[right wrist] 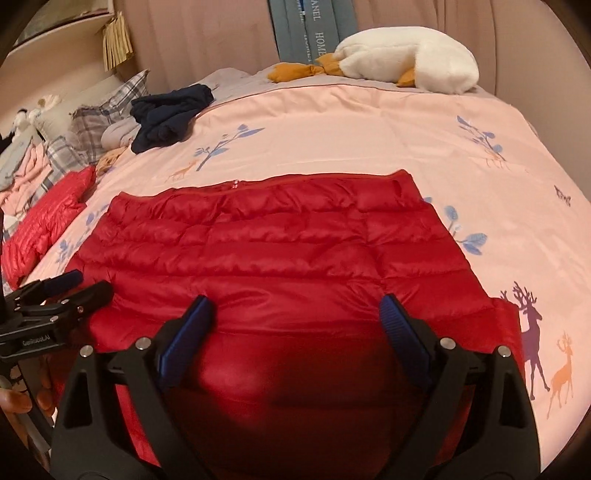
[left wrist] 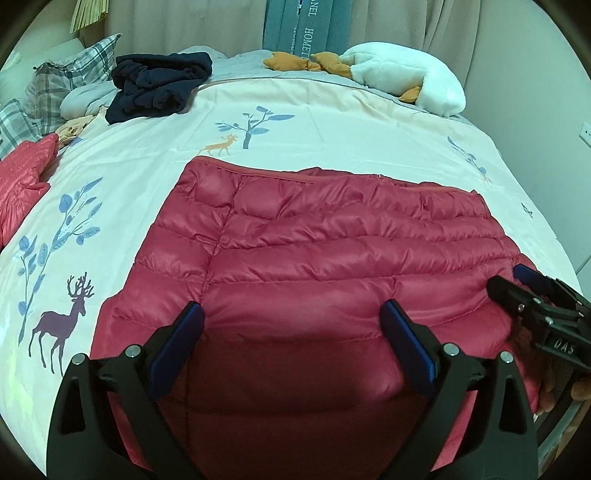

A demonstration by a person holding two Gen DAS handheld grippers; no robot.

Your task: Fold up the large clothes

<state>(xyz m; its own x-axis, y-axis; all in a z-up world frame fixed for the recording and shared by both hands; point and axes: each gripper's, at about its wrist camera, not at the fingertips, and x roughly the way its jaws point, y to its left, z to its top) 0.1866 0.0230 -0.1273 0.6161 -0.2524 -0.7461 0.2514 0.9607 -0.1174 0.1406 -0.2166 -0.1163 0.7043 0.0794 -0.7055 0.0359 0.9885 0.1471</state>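
The red down jacket's [left wrist: 314, 258] near hem was hidden behind the tongs' black frames, and the second red garment [left wrist: 22, 181] was cut off at the left edge.

Bed with pale deer-and-branch printed cover [left wrist: 332, 110], white plush goose [left wrist: 410, 74] at the far edge, plaid pillow [left wrist: 74, 77] at left, teal lettered cushion [left wrist: 306, 26] against beige curtains [left wrist: 184, 26]

Red quilted jacket [left wrist: 314, 258]; pink duvet [left wrist: 332, 110] with deer print; navy garment [left wrist: 159, 85]; plaid pillow [left wrist: 74, 77].
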